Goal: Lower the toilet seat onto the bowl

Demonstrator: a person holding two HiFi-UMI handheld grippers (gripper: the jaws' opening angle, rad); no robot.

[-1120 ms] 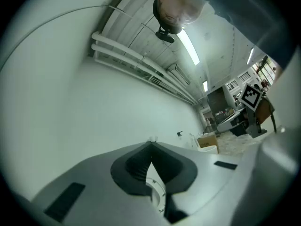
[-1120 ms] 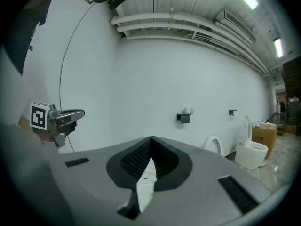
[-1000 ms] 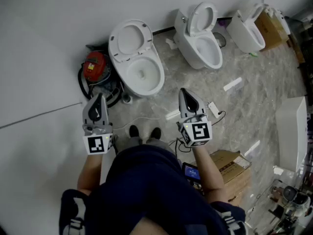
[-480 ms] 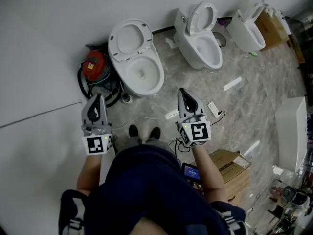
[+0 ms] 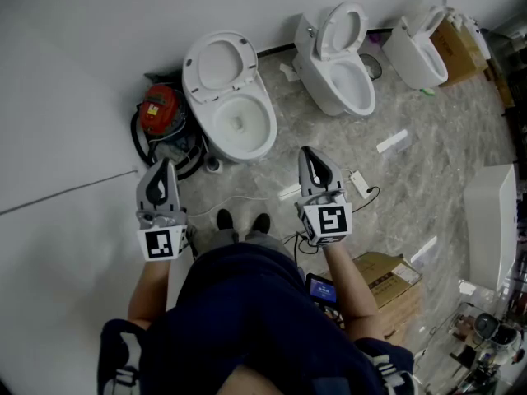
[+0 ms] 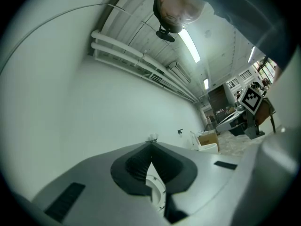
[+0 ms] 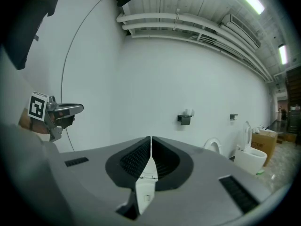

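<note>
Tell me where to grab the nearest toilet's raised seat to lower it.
Grip the seat by its free top rim from the front, over the bowl: it stands upright, hinged at the bowl's back, so that edge is exposed and should swing forward.

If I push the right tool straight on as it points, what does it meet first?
Likely the white wall: the right tool, shut, aims between the nearest toilet and the next toilet. Depth is unclear.

Shoes (image 5: 224, 219) half hidden beneath the person's own torso
</note>
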